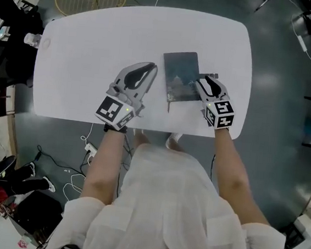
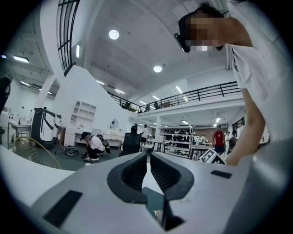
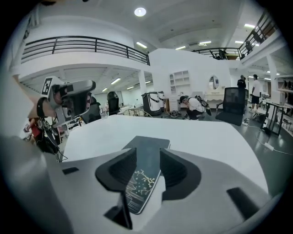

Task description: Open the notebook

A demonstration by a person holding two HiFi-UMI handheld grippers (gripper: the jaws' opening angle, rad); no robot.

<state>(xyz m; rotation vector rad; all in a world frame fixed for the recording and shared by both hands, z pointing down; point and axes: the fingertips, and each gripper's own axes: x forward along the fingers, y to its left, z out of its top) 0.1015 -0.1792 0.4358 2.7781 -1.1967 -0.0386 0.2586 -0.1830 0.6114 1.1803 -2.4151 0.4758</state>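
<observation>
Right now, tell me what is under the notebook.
Only the table shows around the closed notebook, which lies flat on it. The patch beneath it is covered.

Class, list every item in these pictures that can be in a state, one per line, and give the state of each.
notebook: closed, lying flat on the table.
left tool: jaws together, holding nothing.
right tool: jaws apart, over the notebook's right edge, not clamped on it.
</observation>
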